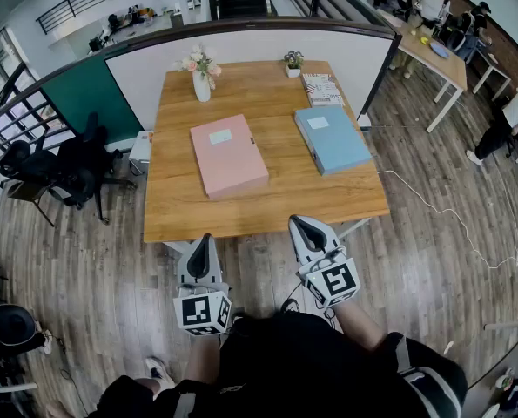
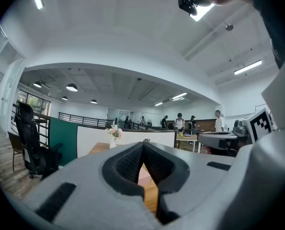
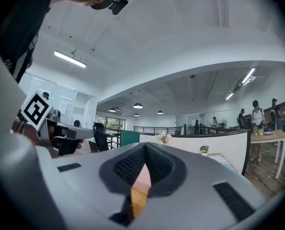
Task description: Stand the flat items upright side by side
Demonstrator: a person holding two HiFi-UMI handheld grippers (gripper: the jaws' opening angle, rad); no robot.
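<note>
Bright ceiling strips (image 3: 69, 59); heavy fisheye warp, edges seemingly soft.

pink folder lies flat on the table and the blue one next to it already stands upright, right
Not quite: the blue folder also lies flat, to the right of the pink folder on the table, as the head view shows.

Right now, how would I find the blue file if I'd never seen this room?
Find the wooden table before the white partition. Two flat files lie on it; the blue file is the right-hand one, next to a stack of booklets. The pink file lies left, nearer the flower vase.
</note>
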